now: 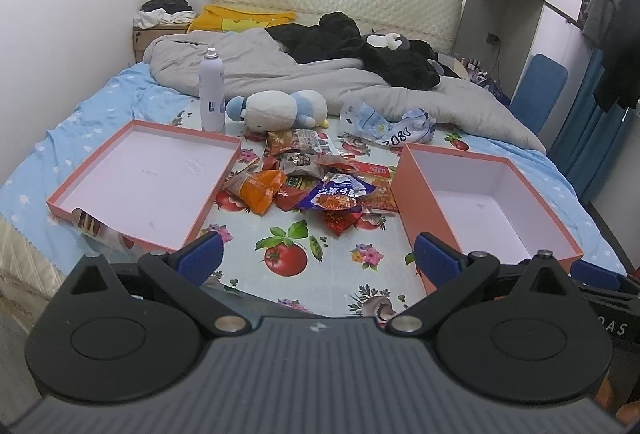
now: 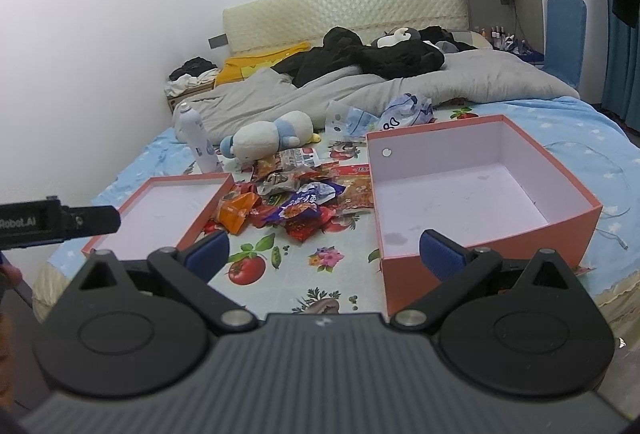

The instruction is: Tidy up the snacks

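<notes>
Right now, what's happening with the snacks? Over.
Left gripper and right gripper open, empty. Snack packets piled between shallow lid and deep box, both empty. Plush toy behind pile.

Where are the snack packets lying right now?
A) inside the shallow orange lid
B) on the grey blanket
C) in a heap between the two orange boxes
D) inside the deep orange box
C: the snack packets sit in a heap on the flowered cloth, between the shallow lid and the deep box, both of which hold nothing.
</notes>
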`<action>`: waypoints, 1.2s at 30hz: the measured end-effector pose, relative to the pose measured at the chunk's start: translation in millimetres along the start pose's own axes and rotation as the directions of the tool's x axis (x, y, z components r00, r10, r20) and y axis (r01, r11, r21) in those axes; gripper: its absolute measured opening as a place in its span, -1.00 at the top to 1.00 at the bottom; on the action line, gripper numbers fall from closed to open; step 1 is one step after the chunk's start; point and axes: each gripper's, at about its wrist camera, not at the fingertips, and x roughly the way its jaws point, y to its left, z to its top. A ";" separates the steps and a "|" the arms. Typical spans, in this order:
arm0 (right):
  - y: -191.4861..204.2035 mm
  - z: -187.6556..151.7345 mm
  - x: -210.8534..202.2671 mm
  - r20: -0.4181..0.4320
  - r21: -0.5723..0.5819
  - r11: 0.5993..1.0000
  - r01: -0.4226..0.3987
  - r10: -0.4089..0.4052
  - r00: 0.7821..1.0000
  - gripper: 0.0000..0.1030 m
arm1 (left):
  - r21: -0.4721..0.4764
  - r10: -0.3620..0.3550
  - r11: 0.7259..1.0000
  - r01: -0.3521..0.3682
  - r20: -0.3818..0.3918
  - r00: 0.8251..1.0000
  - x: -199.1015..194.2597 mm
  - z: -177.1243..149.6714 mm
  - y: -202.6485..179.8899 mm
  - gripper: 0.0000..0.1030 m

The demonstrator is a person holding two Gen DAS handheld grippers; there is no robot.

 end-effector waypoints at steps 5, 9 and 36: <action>1.7 -0.8 4.0 -0.012 0.001 1.000 -0.004 0.004 1.000 -1.00 | -0.017 0.005 1.000 -0.006 -0.006 1.000 1.5 -1.8 2.3 -1.00; 1.8 -1.9 6.4 -0.023 0.000 1.000 -0.006 0.006 1.000 -1.00 | -0.021 0.005 1.000 -0.005 -0.014 1.000 3.9 -1.4 4.6 -1.00; 9.0 0.8 63.5 -0.130 -0.006 0.999 -0.033 0.032 0.991 -1.00 | -0.046 0.007 0.999 -0.013 -0.133 0.991 81.5 12.6 21.9 -1.00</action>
